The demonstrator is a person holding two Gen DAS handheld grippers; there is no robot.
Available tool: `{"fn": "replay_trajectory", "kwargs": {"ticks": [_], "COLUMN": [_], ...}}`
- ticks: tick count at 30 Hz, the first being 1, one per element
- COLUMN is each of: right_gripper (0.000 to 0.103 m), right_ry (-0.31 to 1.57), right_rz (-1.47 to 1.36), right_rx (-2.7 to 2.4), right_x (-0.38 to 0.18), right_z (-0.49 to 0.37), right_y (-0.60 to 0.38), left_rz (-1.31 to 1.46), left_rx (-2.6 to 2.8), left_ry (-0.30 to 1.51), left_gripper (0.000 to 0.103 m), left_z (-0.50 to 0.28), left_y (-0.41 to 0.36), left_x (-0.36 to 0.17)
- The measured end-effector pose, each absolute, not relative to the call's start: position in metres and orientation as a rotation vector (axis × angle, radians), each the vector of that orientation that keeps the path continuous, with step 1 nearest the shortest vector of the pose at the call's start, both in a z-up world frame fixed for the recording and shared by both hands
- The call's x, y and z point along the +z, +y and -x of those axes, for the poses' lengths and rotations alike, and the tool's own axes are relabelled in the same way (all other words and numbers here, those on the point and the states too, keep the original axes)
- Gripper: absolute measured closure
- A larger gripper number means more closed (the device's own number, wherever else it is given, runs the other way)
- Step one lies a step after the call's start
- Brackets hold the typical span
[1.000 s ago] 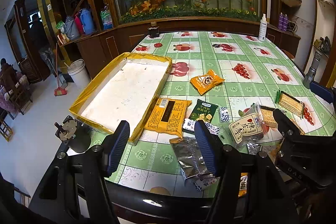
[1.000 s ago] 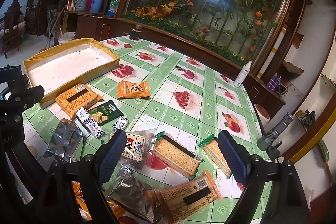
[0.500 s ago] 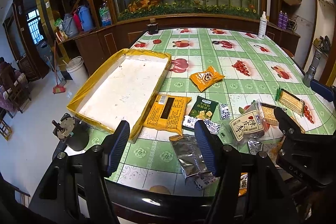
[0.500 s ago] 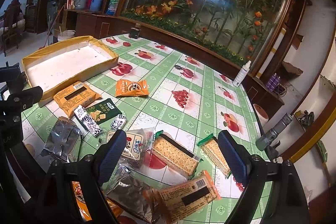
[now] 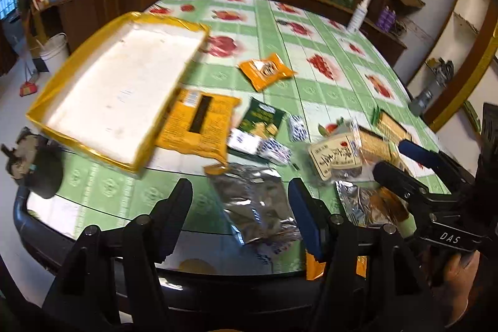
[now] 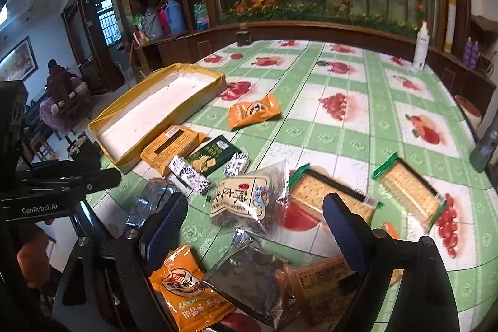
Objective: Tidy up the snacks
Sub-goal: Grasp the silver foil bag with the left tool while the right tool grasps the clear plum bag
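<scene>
Snack packets lie scattered on the green fruit-print table. An empty yellow tray (image 5: 124, 77) (image 6: 155, 105) sits at the left. My left gripper (image 5: 239, 207) is open, pointing down over a silver foil packet (image 5: 255, 204) at the near edge. My right gripper (image 6: 255, 226) is open above a clear bag of dark snacks with a cream label (image 6: 249, 201). Beside the tray lies a large orange pack (image 5: 199, 123), with a dark green cracker pack (image 6: 214, 157) next to it. A small orange packet (image 6: 252, 111) lies farther out. Two cracker packs (image 6: 330, 192) (image 6: 407, 185) lie to the right.
An orange packet (image 6: 186, 288), a dark foil bag (image 6: 249, 276) and a brown pack (image 6: 323, 279) lie at the near edge. A white spray bottle (image 6: 420, 47) stands far right. A round dark object (image 5: 40, 164) sits at the table's left corner. A person (image 6: 59, 95) sits far left.
Both grippers have tipped downward and come closer to the near snacks. The right one has also rolled. Both stay open and no packet has moved.
</scene>
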State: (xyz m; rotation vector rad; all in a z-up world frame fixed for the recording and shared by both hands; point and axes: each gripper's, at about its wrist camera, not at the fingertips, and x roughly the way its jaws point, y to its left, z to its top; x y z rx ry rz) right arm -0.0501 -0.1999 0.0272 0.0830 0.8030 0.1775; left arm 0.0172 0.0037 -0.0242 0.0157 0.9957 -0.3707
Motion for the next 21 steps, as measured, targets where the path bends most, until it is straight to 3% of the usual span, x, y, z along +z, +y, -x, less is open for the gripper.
{"fn": "replay_trajectory", "kwargs": {"ticks": [11,18,19,21], "right_gripper": [0.013,0.014,0.015,0.029], "right_ry": [0.895,0.974,0.98,1.006], "right_rz": [-0.049,-0.023,-0.005,-0.006], "right_rx": [0.217,0.228,0.218,0.219], "right_x": [0.0,-0.023,-0.026,-0.032], "right_z": [0.015,-0.007,-0.01,-0.013], "right_y": [-0.188,-0.174,-0.172,-0.174], "left_rz": [-0.122,-0.176,-0.184,-0.191], "left_rx": [-0.355,-0.336,-0.328,-0.314], "left_ry": [1.1,1.078,1.071,1.05], "left_gripper": [0.04,0.034,0.035,0.042], "left_z": [-0.032,-0.036,-0.036,-0.037], "left_y": [-0.025,-0.028,-0.028,-0.026], "left_x": [-0.064,-0.076,-0.077,-0.077]}}
